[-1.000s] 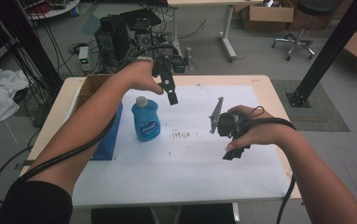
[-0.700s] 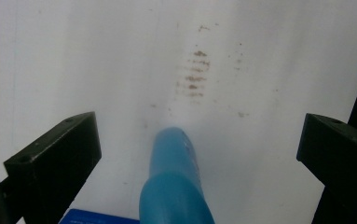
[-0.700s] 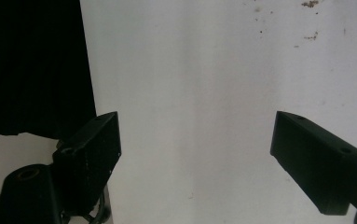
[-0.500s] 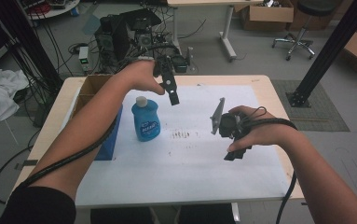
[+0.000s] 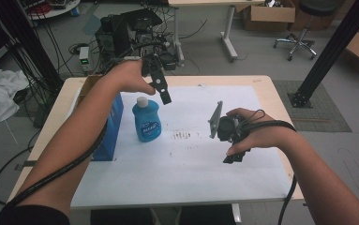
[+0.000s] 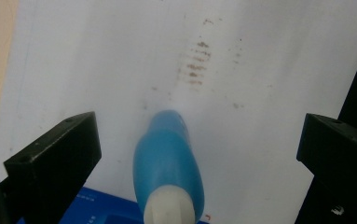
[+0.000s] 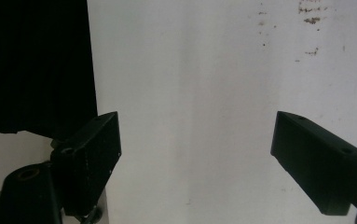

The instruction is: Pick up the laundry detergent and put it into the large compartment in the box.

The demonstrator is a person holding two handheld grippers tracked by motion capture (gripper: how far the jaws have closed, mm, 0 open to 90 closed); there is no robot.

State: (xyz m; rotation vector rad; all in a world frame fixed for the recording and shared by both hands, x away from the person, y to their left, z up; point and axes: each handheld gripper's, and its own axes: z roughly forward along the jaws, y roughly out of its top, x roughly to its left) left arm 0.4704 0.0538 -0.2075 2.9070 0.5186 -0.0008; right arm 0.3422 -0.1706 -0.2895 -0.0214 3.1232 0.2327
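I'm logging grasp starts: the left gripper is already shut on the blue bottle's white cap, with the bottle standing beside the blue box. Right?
Not quite. The left gripper is open, its jaws spread wide and held above the blue bottle, touching nothing; the left gripper view shows it. The bottle does stand upright beside the blue box, white cap on.

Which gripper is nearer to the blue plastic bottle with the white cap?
Left. The left gripper hovers open just above the blue plastic bottle, by its white cap. The right gripper is far off across the white sheet.
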